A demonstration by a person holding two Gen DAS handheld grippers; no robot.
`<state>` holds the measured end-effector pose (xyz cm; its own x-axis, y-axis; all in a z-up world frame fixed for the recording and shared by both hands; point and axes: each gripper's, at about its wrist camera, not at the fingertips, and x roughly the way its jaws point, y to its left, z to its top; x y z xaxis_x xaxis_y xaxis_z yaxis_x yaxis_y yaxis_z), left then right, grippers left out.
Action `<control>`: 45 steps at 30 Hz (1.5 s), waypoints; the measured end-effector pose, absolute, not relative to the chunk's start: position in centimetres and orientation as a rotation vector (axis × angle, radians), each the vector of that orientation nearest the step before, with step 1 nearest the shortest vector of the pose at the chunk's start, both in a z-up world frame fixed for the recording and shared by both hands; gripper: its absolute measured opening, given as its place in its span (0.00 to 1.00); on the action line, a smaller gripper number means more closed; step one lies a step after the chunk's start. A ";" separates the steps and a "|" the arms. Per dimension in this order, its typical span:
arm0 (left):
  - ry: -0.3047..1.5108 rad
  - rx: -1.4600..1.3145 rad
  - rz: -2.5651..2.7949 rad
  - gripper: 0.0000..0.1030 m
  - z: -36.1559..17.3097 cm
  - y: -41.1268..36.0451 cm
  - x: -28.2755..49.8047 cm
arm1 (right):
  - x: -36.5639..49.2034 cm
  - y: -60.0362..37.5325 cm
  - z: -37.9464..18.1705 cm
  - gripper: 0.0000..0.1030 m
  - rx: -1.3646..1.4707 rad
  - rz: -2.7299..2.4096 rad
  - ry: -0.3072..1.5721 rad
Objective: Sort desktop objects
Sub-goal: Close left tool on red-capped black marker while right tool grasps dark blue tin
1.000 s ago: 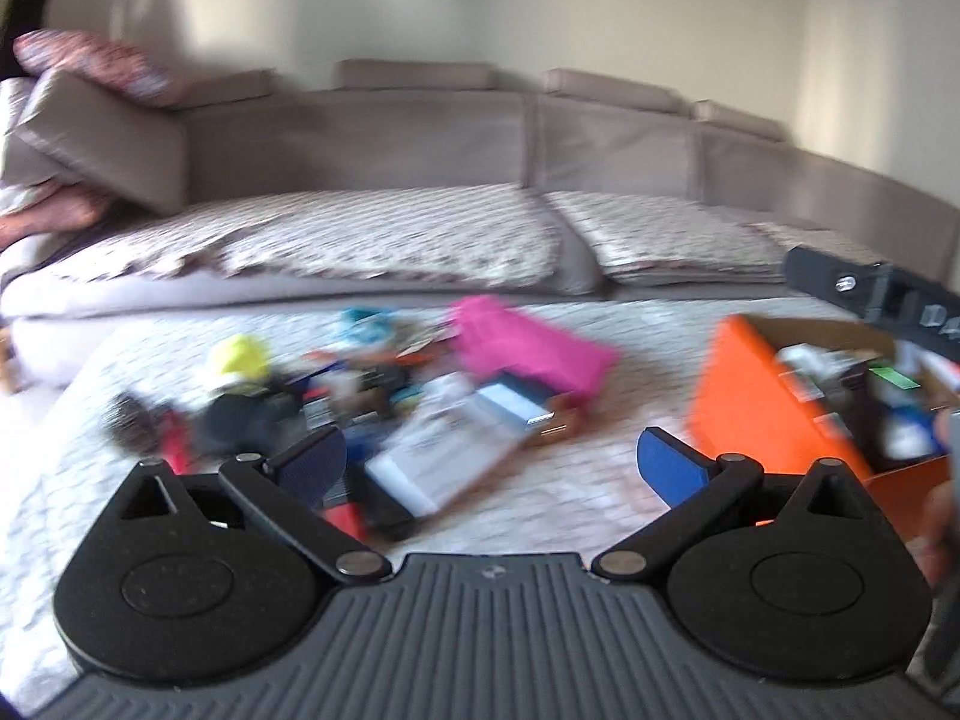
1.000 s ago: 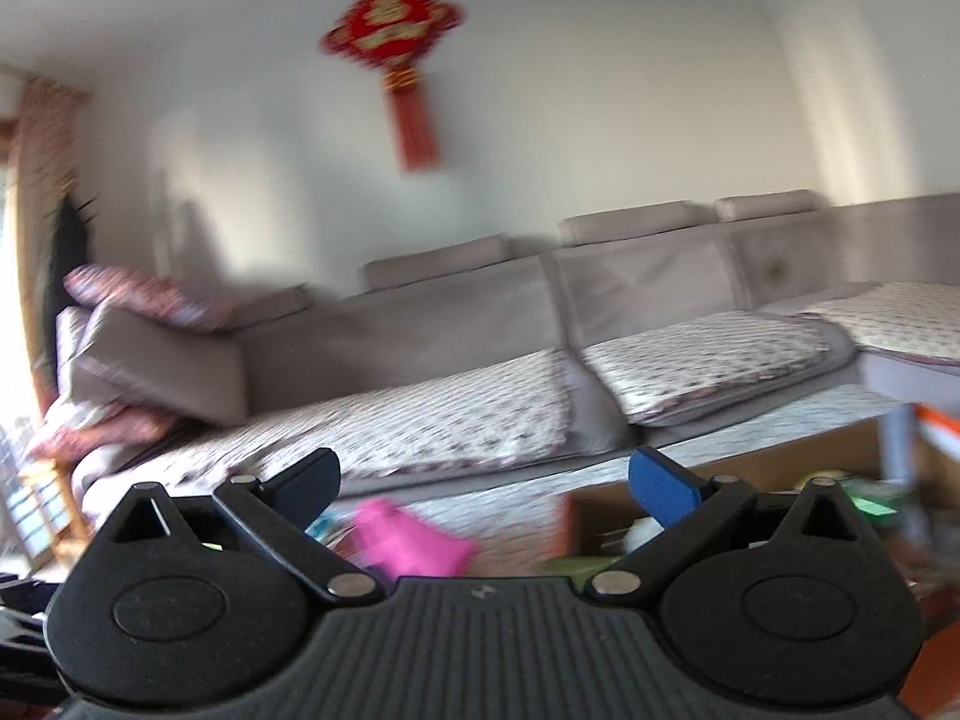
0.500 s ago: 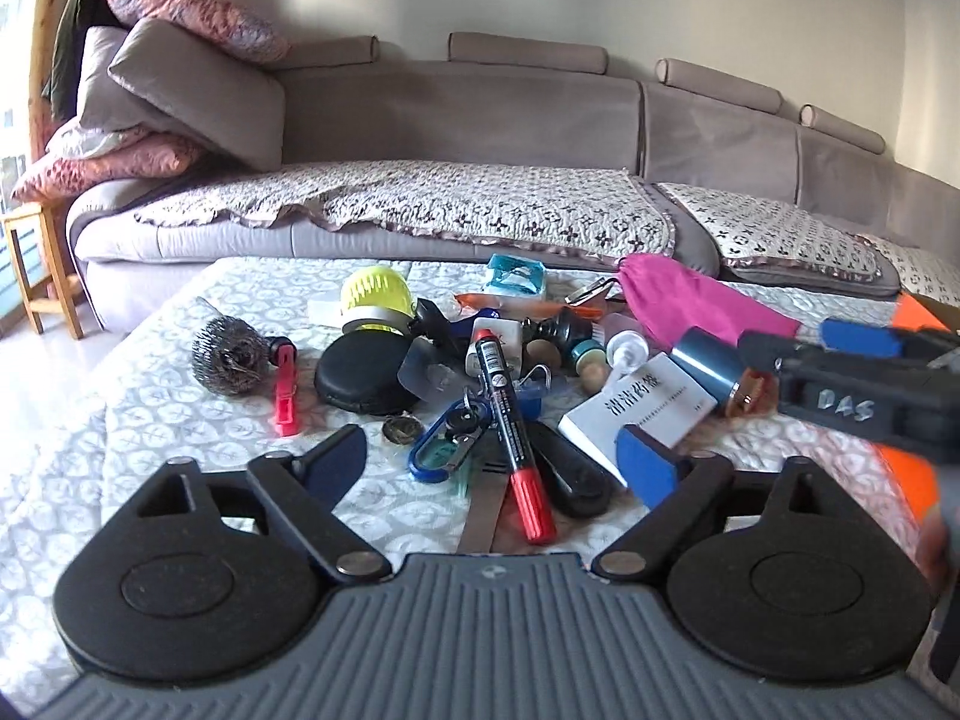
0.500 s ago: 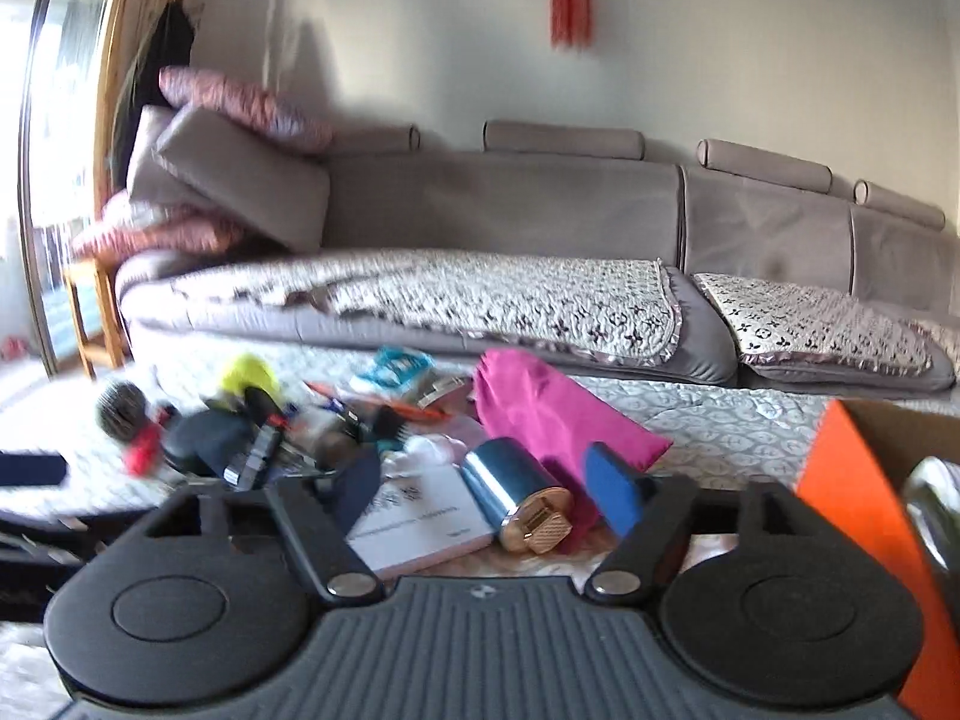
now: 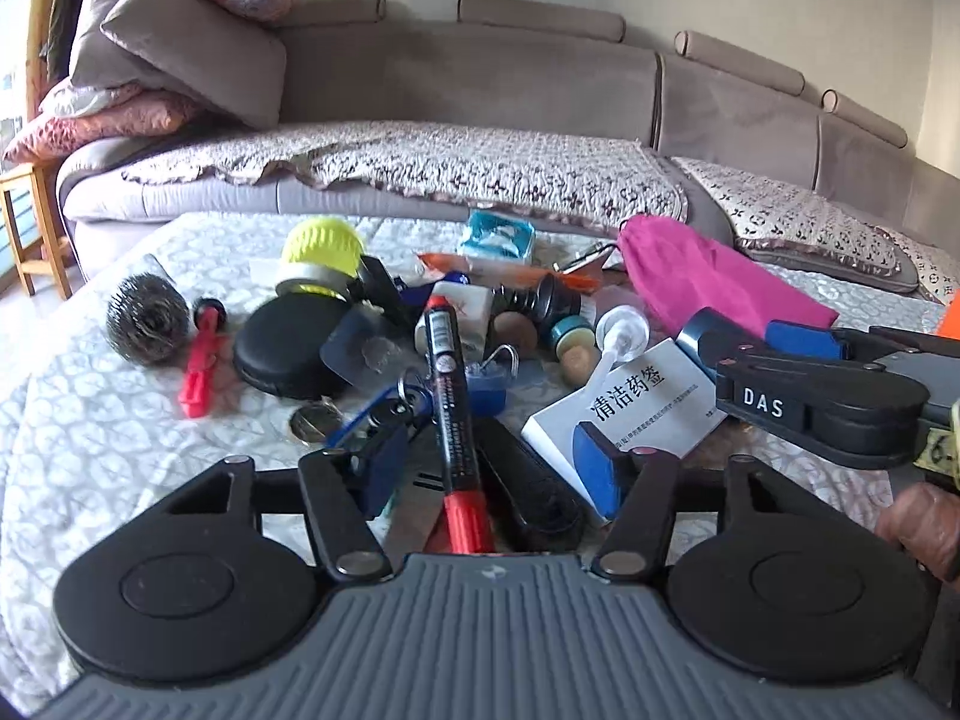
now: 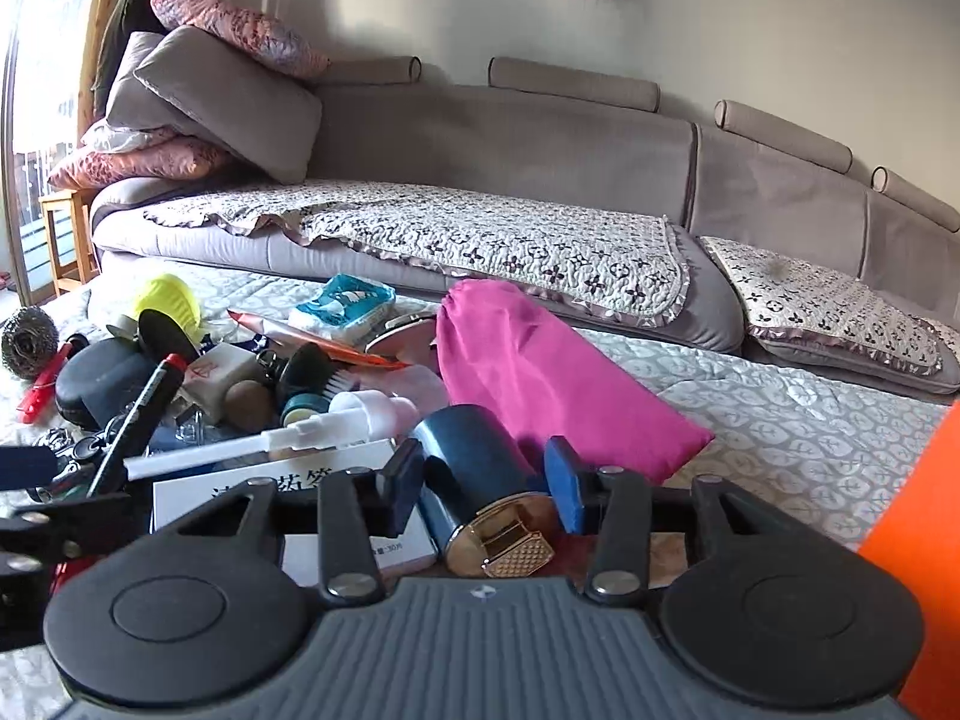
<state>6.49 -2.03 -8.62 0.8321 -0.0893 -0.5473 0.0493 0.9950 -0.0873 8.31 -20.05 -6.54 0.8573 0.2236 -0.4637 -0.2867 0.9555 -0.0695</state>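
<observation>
Left gripper [image 5: 489, 468] spread wide, red marker [image 5: 451, 414] between its fingers. Right gripper [image 6: 485, 483] spread, flanking the blue cylinder [image 6: 477, 471]

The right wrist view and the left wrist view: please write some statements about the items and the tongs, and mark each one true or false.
1. The right tongs straddle the dark blue cylinder with the gold end. True.
2. The left tongs are shut on the red-capped marker. False: they are open, with the marker lying between the fingers.
3. The magenta pouch lies on the sofa. False: it lies on the quilted surface.
4. The steel wool ball sits beside a red clip. True.
</observation>
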 end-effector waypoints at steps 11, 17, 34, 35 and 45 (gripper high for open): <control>0.597 -0.092 -0.034 0.53 -8.7 -1.5 6.0 | 9.5 -20.9 -6.8 0.46 -0.103 0.325 0.491; 0.587 -0.096 -0.024 0.54 -8.7 -0.9 5.4 | 9.9 -21.5 -6.8 0.47 -0.015 0.338 0.565; 0.680 -0.159 -0.038 0.16 -7.6 0.7 4.2 | 9.5 -21.8 -6.1 0.45 0.049 0.308 0.602; 0.691 -0.157 -0.035 0.16 -7.5 0.7 4.1 | 9.4 -21.9 -6.0 0.45 0.065 0.307 0.607; 0.714 -0.143 -0.033 0.16 -5.4 0.4 2.9 | 7.6 -21.6 -4.1 0.45 0.111 0.321 0.609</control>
